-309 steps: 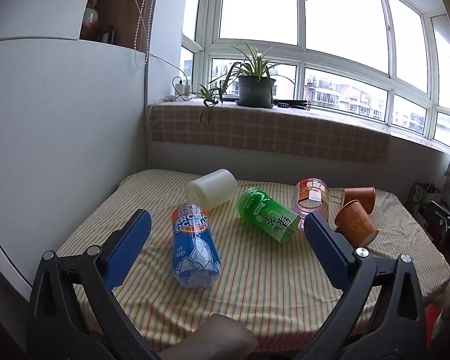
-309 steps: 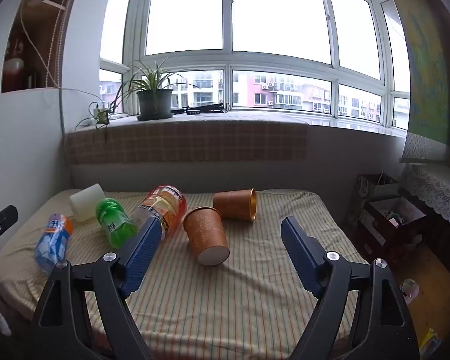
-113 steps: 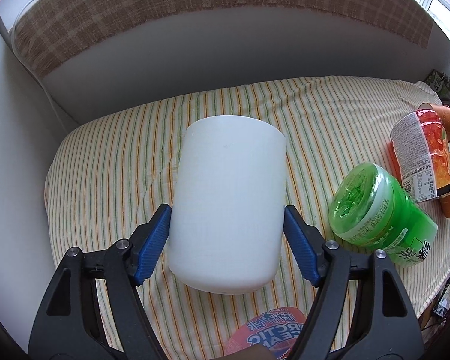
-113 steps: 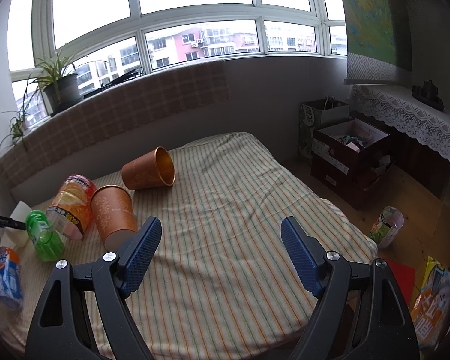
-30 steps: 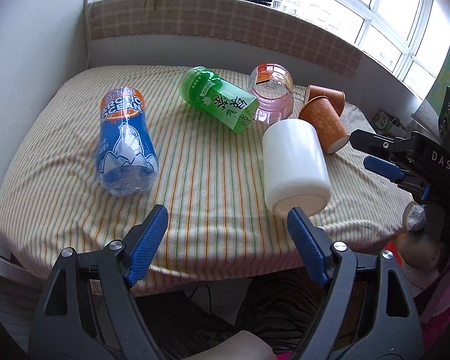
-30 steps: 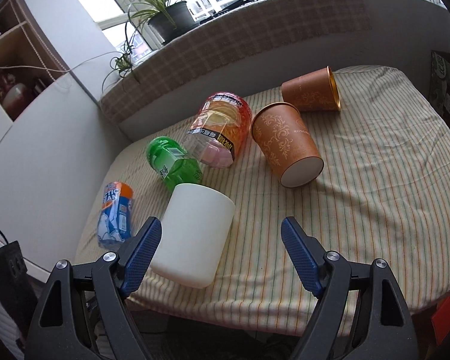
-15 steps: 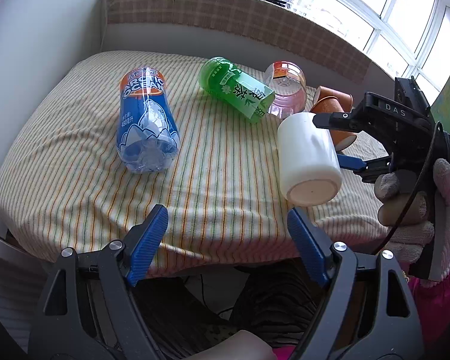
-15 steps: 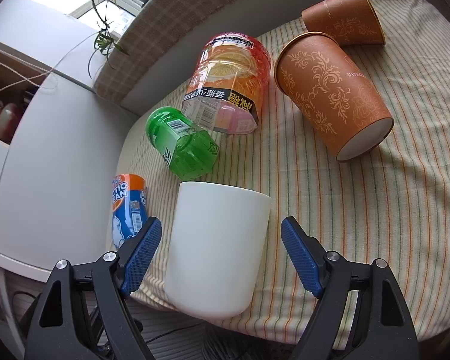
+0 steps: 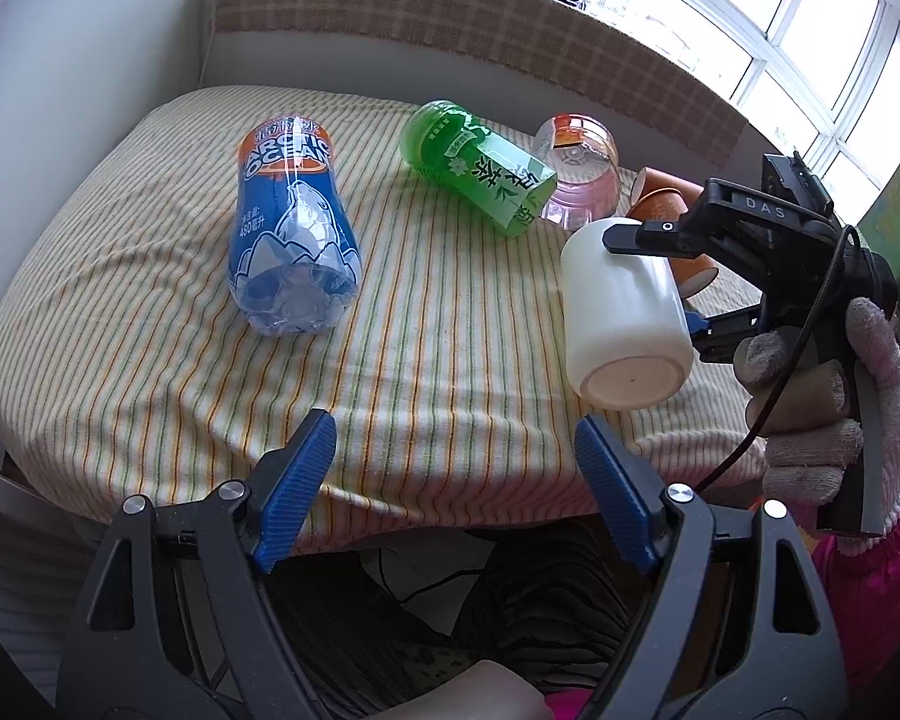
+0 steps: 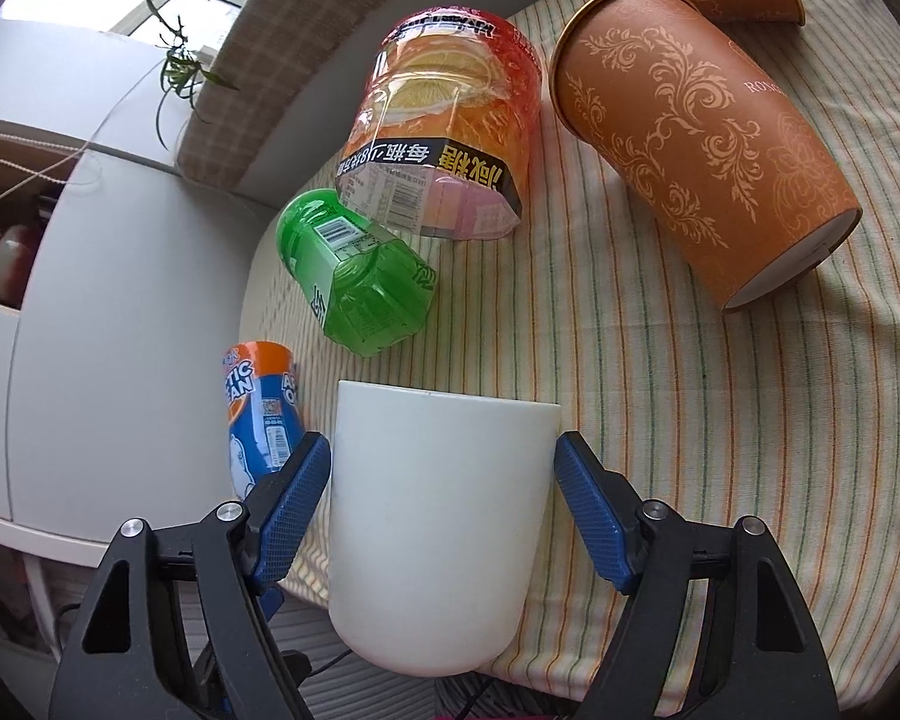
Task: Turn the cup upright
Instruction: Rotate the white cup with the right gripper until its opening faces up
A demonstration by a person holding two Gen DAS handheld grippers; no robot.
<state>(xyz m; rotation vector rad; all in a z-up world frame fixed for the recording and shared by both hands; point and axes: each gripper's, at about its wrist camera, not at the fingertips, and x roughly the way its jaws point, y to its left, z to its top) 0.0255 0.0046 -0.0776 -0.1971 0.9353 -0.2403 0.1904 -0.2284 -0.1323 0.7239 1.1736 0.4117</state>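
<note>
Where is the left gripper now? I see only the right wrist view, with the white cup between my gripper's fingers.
Observer: The left gripper is open and empty. It hovers off the near edge of the table, facing the blue bottle.
Operator: Is the cup lifted from the cloth?
Observer: It seems not. In the left wrist view the white cup lies on its side on the striped cloth, with its closed base toward the near edge.
Operator: How does my gripper sit on it?
Observer: The right gripper comes from the right, one finger along the cup's upper side and one low on its far side.
</note>
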